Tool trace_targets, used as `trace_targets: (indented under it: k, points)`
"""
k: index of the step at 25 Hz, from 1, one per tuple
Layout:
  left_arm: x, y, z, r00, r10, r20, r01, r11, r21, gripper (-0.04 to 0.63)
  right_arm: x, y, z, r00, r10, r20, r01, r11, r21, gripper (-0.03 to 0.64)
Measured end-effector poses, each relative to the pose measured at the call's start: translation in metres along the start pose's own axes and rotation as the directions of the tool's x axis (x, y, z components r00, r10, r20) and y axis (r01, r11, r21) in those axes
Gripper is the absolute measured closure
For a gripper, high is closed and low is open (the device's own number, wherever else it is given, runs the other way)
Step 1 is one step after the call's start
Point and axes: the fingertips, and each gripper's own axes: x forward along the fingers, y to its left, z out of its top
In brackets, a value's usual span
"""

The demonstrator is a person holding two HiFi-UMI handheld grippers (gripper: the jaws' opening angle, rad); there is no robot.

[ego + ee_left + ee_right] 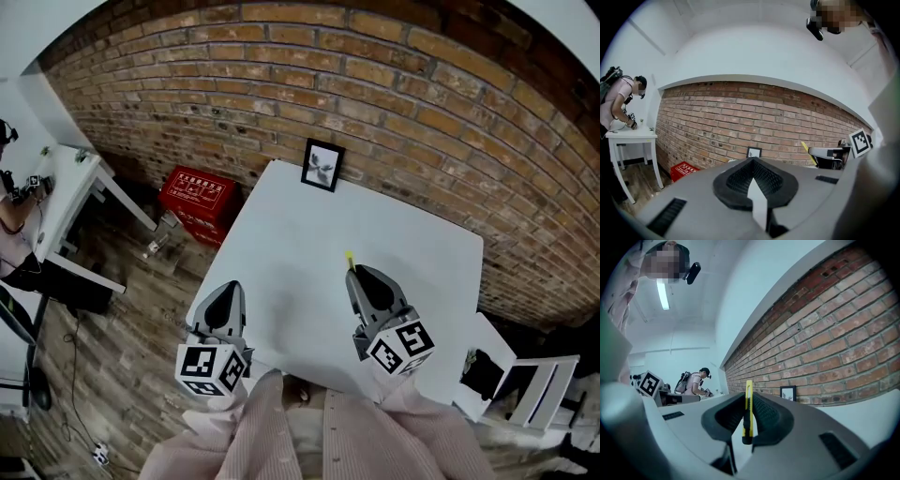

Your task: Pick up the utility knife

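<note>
The yellow utility knife (748, 411) stands on edge between the black pads of my right gripper (747, 404), which is shut on it; its tip pokes out past the jaws. In the head view the right gripper (361, 274) is lifted above the white table (281, 234), with the knife's yellow tip (349, 259) showing ahead of it. From the left gripper view the knife (806, 151) appears at the right. My left gripper (225, 298) hangs over the table's left front edge, its jaws (753, 176) closed together with nothing in them.
A small framed picture (322, 165) leans against the brick wall at the table's far edge. A red crate (196, 196) sits on the wooden floor to the left. A white side table (66, 202) stands further left, with a person (621, 101) working at it.
</note>
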Motion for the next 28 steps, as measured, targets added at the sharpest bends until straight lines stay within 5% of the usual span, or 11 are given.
trace_targets:
  k: [28]
  points:
    - [-0.038,0.011,0.056,0.989,0.071,0.126,-0.082,0.993,0.089,0.601,-0.041,-0.015,0.078,0.983,-0.042,0.181,0.051,0.997,-0.05,0.566]
